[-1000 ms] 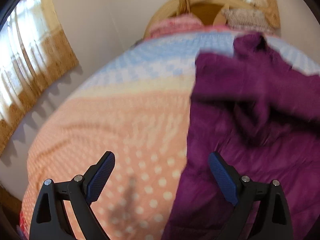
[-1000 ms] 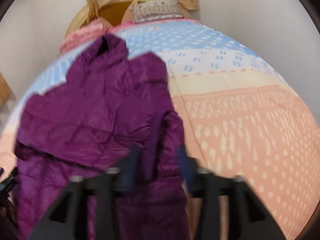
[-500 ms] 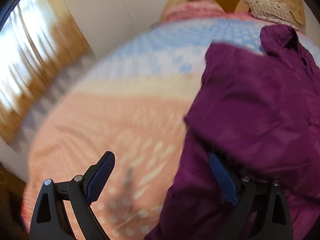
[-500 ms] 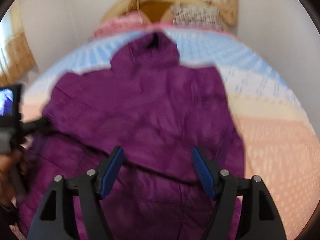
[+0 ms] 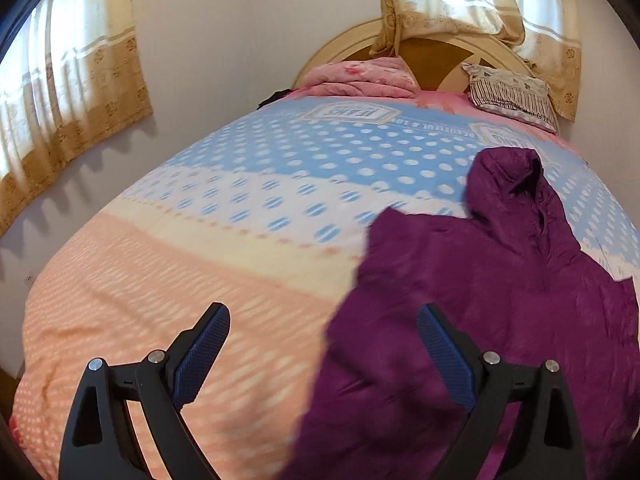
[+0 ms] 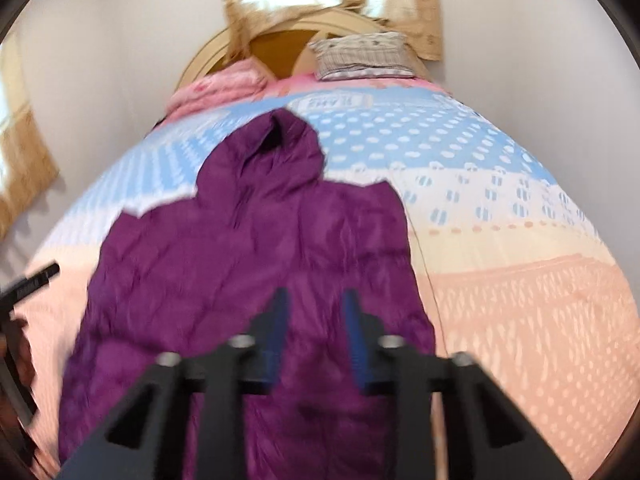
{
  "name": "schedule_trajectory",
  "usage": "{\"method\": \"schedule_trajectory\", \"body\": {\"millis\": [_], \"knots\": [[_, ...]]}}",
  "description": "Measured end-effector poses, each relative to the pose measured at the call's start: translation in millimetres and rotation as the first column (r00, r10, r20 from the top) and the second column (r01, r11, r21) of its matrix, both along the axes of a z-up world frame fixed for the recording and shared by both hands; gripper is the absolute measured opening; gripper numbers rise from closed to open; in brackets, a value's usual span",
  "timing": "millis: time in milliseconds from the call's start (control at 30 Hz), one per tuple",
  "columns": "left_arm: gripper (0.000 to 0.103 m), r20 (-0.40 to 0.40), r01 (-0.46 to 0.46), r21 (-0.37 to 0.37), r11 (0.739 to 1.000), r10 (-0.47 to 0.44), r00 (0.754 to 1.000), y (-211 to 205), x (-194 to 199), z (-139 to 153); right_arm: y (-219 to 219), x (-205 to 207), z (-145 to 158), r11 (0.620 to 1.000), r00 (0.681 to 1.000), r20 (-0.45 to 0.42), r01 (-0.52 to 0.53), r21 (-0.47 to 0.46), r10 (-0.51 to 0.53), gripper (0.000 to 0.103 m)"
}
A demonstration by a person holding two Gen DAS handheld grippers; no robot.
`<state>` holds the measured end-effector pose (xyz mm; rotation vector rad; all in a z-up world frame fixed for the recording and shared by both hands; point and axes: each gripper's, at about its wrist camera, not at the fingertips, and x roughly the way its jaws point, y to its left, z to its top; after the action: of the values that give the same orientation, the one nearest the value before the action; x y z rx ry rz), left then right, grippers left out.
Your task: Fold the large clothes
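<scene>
Right gripper [image 6: 314, 344] fingers closing — jacket [image 6: 256, 272] flatter

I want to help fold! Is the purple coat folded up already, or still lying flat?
Partly folded: the purple coat lies flat on the bed, sleeves tucked in along straight sides, hood still sticking out toward the pillow.

- Jacket [image 6: 256, 264]: solid purple.
- Bedspread [image 5: 256, 184] under the jacket: blue, white and peach bands, all dotted.
- Pillow [image 5: 512, 94] beyond the jacket: striped.
- Curtains [image 5: 68, 92]: cream and tan.
</scene>
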<state>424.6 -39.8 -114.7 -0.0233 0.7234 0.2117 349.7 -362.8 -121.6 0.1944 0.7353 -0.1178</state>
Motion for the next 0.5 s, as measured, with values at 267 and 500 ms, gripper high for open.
{"method": "schedule_trajectory", "body": {"millis": [267, 500], "knots": [[0.096, -0.137, -0.089, 0.117, 0.989, 0.105, 0.985, -17.0, 77.7, -81.6, -4.4, 48.5, -58.7, 0.998, 0.992, -0.108, 0.067, -0.023, -0.069, 0.017], [0.102, -0.175, -0.099, -0.022, 0.995, 0.094, 0.98, 4.6, 83.1, -95.8, -5.6, 46.4, -80.0, 0.998, 0.993, -0.096, 0.061, -0.014, -0.062, 0.013]]}}
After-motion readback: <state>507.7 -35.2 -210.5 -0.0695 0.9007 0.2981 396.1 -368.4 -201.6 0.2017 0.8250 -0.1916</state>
